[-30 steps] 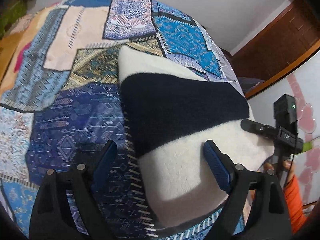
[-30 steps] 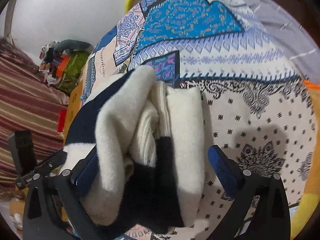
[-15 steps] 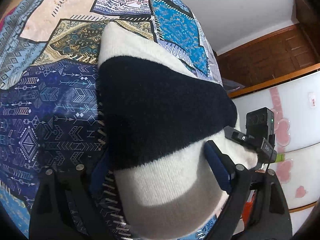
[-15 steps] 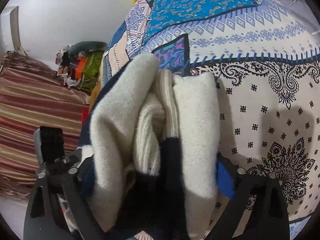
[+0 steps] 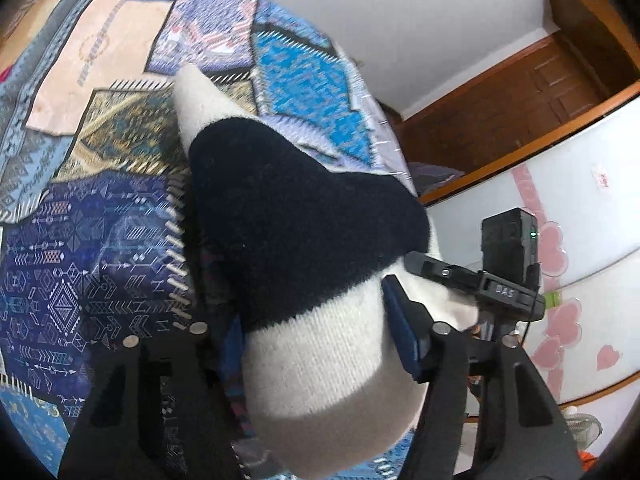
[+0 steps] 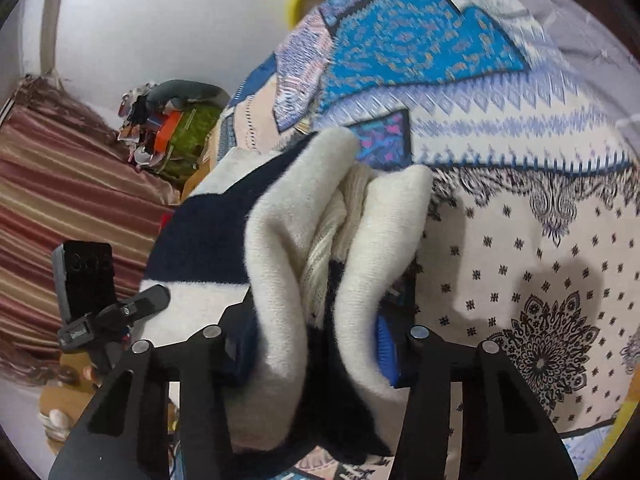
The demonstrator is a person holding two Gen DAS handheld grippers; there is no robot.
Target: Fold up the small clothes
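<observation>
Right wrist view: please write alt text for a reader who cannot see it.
The right gripper has just been closing and pinches a folded cream and navy knitted sweater, bunched in layers between its pads. Behind lies a patchwork bedspread; the left gripper shows at the left.

Bed with patchwork bedspread. White wall behind, brown wooden door, white wardrobe with pink hearts. Striped curtain by a clutter pile.
</observation>
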